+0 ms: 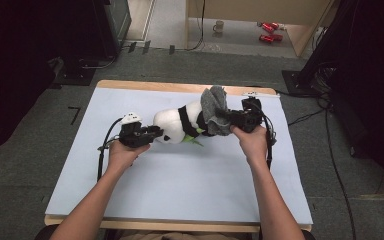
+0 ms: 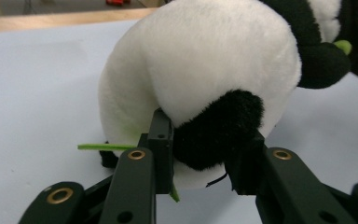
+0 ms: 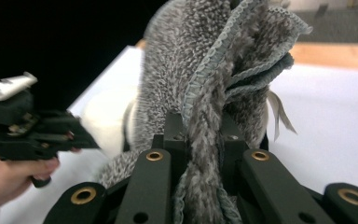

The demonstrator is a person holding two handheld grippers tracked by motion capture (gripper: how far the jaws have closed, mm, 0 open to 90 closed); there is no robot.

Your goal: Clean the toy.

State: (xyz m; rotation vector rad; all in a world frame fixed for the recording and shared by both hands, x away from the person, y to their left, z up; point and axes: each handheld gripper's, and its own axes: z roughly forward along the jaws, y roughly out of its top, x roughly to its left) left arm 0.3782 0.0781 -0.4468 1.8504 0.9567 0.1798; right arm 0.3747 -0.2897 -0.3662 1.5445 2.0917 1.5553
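A person's left hand (image 1: pixel 122 152) holds the left gripper (image 1: pixel 155 134) at the head end of a plush panda (image 1: pixel 180 125) lying on its side on the pale blue table mat (image 1: pixel 180 185). In the left gripper view, the two black jaws are clamped on the panda's black ear (image 2: pixel 219 128), which bulges between the pads, with the white head rising just above them; a thin green strip (image 2: pixel 100 147) pokes out to the left of the left jaw. Farther right, a grey terry towel (image 1: pixel 214 112) is bunched over the panda's rear half, standing up in folds. The right hand (image 1: pixel 252 142) holds the right gripper (image 1: pixel 227 120), whose jaws are pressed tightly together on a twisted fold of that towel (image 3: pixel 209 140); in the right gripper view the cloth rises straight up from between the pads, its stitched hem running along the middle, and a pale label tag (image 3: pixel 277 112) hangs just to the right of the jaws.
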